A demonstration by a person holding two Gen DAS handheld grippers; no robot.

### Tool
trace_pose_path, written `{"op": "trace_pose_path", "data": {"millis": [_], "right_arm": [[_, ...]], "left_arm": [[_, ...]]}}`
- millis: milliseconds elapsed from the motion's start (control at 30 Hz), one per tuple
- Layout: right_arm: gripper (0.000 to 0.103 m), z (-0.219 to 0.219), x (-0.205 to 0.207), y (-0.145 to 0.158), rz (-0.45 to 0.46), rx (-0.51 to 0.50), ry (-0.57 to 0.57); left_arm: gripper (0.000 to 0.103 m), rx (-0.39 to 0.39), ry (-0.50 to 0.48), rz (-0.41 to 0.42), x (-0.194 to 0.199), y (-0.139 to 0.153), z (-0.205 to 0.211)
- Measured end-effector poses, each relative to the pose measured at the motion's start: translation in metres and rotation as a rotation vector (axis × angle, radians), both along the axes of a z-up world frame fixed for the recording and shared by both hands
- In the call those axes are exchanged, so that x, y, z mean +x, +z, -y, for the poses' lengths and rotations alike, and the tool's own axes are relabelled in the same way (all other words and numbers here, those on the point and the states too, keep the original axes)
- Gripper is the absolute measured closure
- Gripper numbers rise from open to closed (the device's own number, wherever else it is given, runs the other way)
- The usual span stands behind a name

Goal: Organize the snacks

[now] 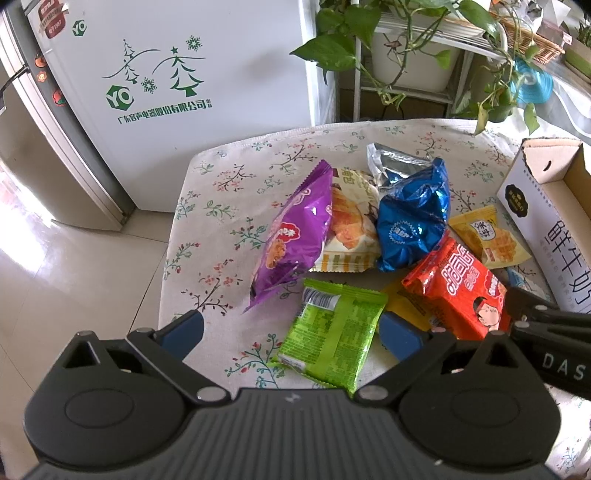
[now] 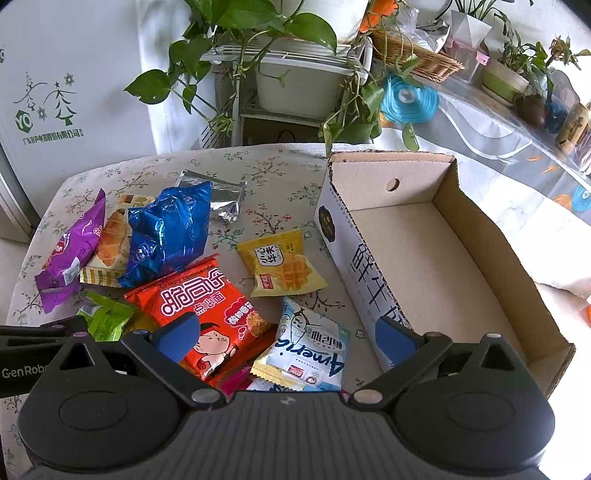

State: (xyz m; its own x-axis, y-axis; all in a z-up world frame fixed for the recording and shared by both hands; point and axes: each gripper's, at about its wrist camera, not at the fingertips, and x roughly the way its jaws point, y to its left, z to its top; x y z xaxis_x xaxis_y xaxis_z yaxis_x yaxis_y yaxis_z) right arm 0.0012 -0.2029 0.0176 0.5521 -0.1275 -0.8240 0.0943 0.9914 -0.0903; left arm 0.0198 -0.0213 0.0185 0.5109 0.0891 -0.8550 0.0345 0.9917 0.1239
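Open corrugated cardboard box (image 2: 424,236) at 3 o'clock holds nothing; all foil snack packets (image 2: 166,236) lie loose on the floral-clothed table (image 1: 229,177). Left gripper (image 1: 291,328) and right gripper (image 2: 284,334) fingers spread, grasping nothing. Task unstarted.

White fridge (image 1: 177,92) printed with green trees, floral tablecloth (image 1: 229,192), trailing pothos (image 2: 236,22) on a white rack (image 2: 236,110), wicker basket (image 2: 417,55), blue ribbon spool (image 2: 408,99), tiled floor (image 1: 74,266)
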Motion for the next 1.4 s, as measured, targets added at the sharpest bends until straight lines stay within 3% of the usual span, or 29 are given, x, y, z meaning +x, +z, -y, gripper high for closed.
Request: {"op": "trace_pose_path", "data": {"millis": [533, 800, 1100, 1400], "right_arm": [[0.000, 0.005, -0.006, 0.001, 0.044, 0.057, 0.045], [0.000, 0.021, -0.005, 0.010, 0.080, 0.203, 0.066], [0.000, 0.058, -0.005, 0.024, 0.120, 0.348, 0.000], [0.000, 0.074, -0.007, 0.022, 0.112, 0.432, -0.007]], "left_arm": [[0.003, -0.018, -0.026, 0.011, -0.004, 0.000, 0.000], [0.002, -0.089, -0.044, 0.044, -0.002, 0.010, -0.012], [0.002, -0.140, 0.029, 0.059, 0.006, 0.015, -0.042], [0.002, -0.190, -0.006, -0.017, 0.004, -0.007, -0.049]]}}
